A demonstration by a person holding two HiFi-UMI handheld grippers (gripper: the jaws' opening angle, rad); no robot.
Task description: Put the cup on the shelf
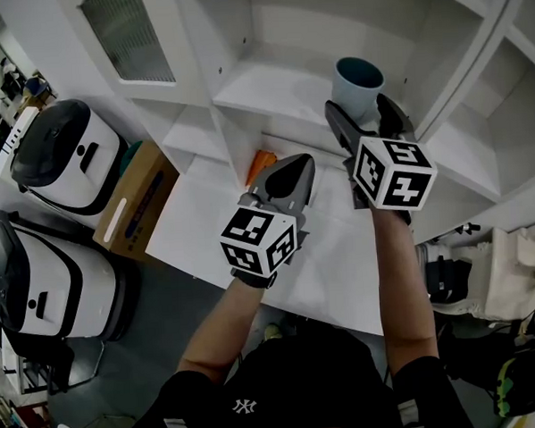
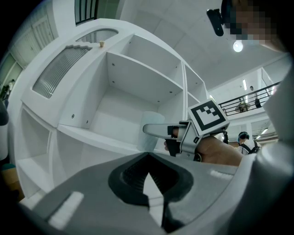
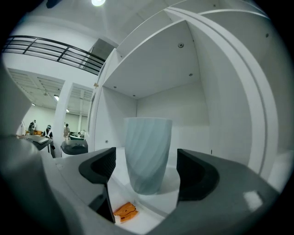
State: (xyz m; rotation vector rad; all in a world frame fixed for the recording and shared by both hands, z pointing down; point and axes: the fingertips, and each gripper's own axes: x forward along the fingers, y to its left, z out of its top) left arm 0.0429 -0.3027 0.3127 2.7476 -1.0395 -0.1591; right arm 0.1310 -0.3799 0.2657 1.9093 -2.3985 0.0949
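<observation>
A pale blue ribbed cup [image 1: 359, 83] stands upright on the white shelf [image 1: 261, 84], in the cabinet's middle compartment. My right gripper [image 1: 370, 121] is open just in front of the cup, with one jaw on each side. In the right gripper view the cup [image 3: 147, 153] sits between the parted fingers [image 3: 98, 167], with a gap on both sides. My left gripper [image 1: 290, 173] is lower and to the left, over the table, shut with nothing in it. The left gripper view shows its closed tips [image 2: 147, 176], the cup [image 2: 149, 120] and the shelf [image 2: 92, 133].
A small orange thing [image 1: 260, 164] lies on the lower surface under the shelf, and the right gripper view also shows this orange thing [image 3: 125, 210]. The white table [image 1: 341, 258] is below the grippers. A cardboard box [image 1: 137, 202] and two white appliances [image 1: 63, 157] stand at the left. A glazed cabinet door [image 1: 133, 37] hangs open.
</observation>
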